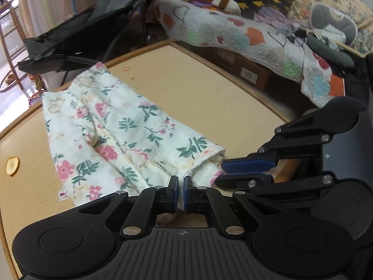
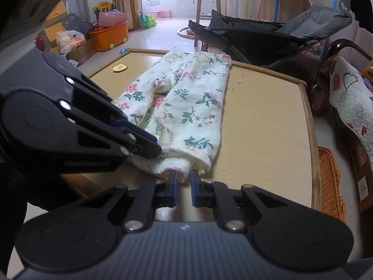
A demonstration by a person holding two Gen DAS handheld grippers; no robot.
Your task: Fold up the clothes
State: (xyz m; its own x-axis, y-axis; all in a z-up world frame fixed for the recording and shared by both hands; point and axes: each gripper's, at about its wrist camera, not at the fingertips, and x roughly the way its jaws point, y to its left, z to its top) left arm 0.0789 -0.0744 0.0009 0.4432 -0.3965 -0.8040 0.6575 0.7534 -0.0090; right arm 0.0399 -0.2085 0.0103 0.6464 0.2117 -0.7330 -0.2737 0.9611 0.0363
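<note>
A pair of small cream cotton trousers printed with pink flowers and green leaves [image 2: 186,107] lies flat on a light wooden worktop with a raised darker rim [image 2: 268,126]. The garment stretches away from both tools, its two leg ends nearest them and its waist at the far edge of the worktop.

The left hand-held gripper [image 1: 181,186], black with blue pads, points steeply down at the near hem of one leg. Its jaws are pressed almost together, and a fold of the cream cloth sits pinched between the pads. In the right wrist view the same tool [image 2: 149,144] comes in from the left, its tips buried in the hem.

The right hand-held gripper [image 2: 183,182] is just beside it, at the hem of the other leg. Its jaws stand a narrow gap apart, with the rolled cuff of the cloth caught between the blue pads. From the left wrist view this tool [image 1: 242,171] lies to the right, its fingers meeting the cloth's corner.

Beyond the left tool, off to its left, a round dried fruit slice [image 1: 12,166] rests on the worktop. Further ahead stands a black and grey folding stroller [image 2: 268,35]. To the right of the right tool, a quilted white blanket with coloured hearts [image 1: 251,37] hangs off a seat.
</note>
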